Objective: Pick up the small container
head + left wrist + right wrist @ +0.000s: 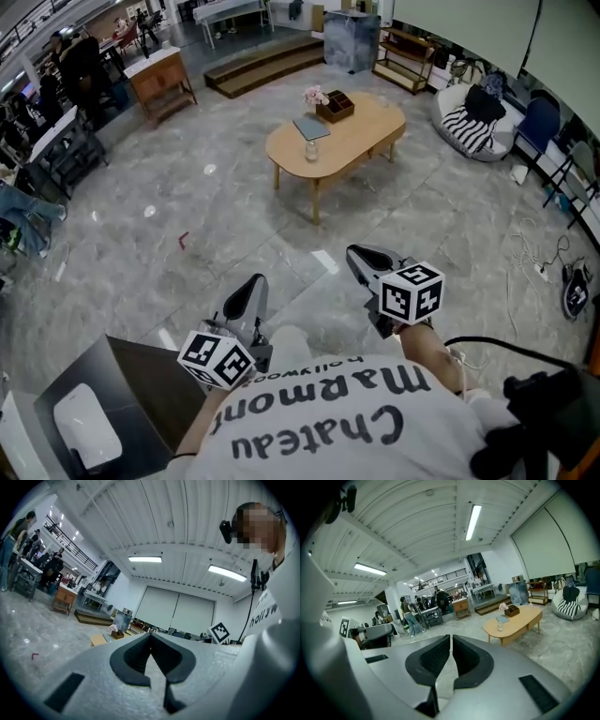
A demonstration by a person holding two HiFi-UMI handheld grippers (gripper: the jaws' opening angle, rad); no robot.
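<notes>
Left gripper (249,292): jaws clenched, empty. Right gripper (367,259): jaws clenched, empty. Small glass container (311,151) upright on oval wooden table (375,127), just beside notebook (311,127), well apart from both grippers.

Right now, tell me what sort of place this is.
Probably a big open indoor hall, part lounge, part workshop: a polished stone floor, a low wooden coffee table near a beanbag, and people at workbenches along the left side.

Left hand-held gripper (249,294), right hand-held gripper (369,260), wooden table (373,129) ahead
</notes>
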